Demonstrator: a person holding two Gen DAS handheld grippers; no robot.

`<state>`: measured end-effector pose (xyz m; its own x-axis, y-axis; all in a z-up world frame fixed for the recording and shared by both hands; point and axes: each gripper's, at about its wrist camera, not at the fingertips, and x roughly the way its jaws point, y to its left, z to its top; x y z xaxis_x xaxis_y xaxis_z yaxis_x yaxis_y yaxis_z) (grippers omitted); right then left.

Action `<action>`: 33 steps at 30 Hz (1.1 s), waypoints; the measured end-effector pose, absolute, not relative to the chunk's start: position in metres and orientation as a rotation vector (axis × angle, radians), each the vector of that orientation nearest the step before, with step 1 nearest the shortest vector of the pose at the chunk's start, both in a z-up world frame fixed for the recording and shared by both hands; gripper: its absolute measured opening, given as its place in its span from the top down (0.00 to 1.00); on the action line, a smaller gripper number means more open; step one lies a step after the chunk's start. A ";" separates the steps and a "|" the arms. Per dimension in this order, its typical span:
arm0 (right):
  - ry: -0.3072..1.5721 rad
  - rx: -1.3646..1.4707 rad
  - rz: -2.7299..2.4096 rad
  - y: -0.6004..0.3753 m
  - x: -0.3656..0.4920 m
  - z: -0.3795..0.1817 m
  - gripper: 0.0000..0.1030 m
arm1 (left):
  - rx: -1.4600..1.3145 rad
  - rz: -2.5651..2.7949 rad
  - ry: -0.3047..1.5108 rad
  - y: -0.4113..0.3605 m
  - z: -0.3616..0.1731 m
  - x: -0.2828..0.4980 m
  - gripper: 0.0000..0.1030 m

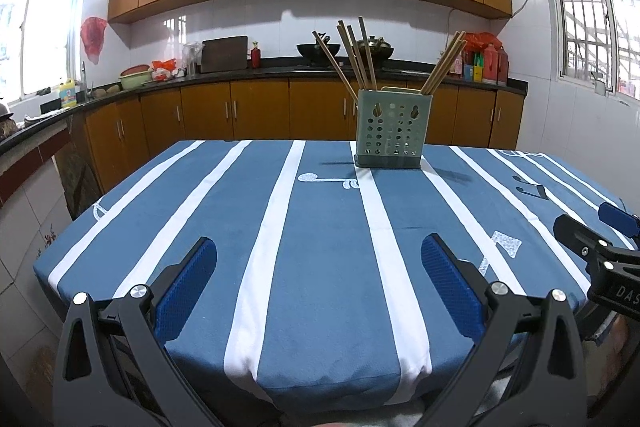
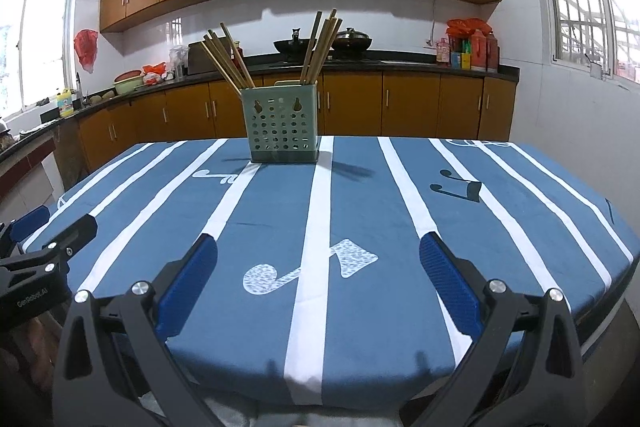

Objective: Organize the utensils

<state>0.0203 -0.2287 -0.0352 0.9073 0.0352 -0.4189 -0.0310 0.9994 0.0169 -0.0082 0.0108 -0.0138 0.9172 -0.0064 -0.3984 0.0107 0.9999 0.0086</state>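
Left view only: a dark pair of joined notes (image 1: 531,190) printed at the far right of the blue cloth with white stripes (image 1: 320,247); the right gripper pokes in at the right edge.
Right view only: a pale quaver motif (image 2: 308,267) in the cloth's near middle; the left gripper pokes in at the left edge.
Holder: a pale green perforated plastic utensil caddy (image 1: 393,128) stands upright at the far end of the table, right of centre in the left view, left of centre (image 2: 283,125) in the right.
Chopsticks: two bunches of long wooden chopsticks (image 1: 354,57) stand in it, tips down, long axes near vertical. One bunch fans up and left, the other (image 1: 442,67) up and right.
Left gripper (image 1: 320,287): held low over the near edge of the table, pointing toward the far wall, blue-padded jaws spread wide, gripping nothing.
Right gripper (image 2: 320,285): level beside it, same heading, jaws likewise wide apart and bare.
Spacing: both well apart from the caddy.
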 end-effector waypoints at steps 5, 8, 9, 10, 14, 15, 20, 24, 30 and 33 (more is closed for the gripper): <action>0.432 0.010 0.020 -0.229 0.019 -0.036 0.04 | 0.014 -0.005 0.412 0.010 -0.015 -0.007 0.02; 0.431 0.009 0.009 -0.230 0.018 -0.036 0.04 | 0.016 -0.001 0.414 0.011 -0.015 -0.006 0.02; 0.431 0.008 0.006 -0.230 0.017 -0.037 0.04 | 0.018 0.001 0.415 0.010 -0.015 -0.006 0.02; 0.430 0.006 0.005 -0.230 0.017 -0.037 0.04 | 0.019 0.003 0.416 0.010 -0.015 -0.006 0.02; 0.430 0.000 0.005 -0.229 0.017 -0.037 0.04 | 0.022 0.004 0.418 0.010 -0.016 -0.006 0.02; 0.431 0.000 0.004 -0.229 0.017 -0.037 0.04 | 0.022 0.005 0.418 0.010 -0.016 -0.006 0.02; 0.433 0.003 0.003 -0.228 0.018 -0.037 0.04 | 0.022 0.005 0.419 0.010 -0.016 -0.006 0.02; 0.433 0.002 0.003 -0.228 0.018 -0.037 0.04 | 0.022 0.004 0.417 0.010 -0.015 -0.006 0.02; 0.435 0.003 0.003 -0.228 0.018 -0.037 0.04 | 0.023 0.004 0.417 0.010 -0.015 -0.006 0.02; 0.434 0.002 0.003 -0.228 0.018 -0.037 0.04 | 0.023 0.004 0.416 0.010 -0.015 -0.006 0.02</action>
<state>0.0178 -0.2281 -0.0370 0.9073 0.0034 -0.4206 -0.0025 1.0000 0.0028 -0.0063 0.0103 -0.0151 0.9146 0.0081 -0.4043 0.0013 0.9997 0.0231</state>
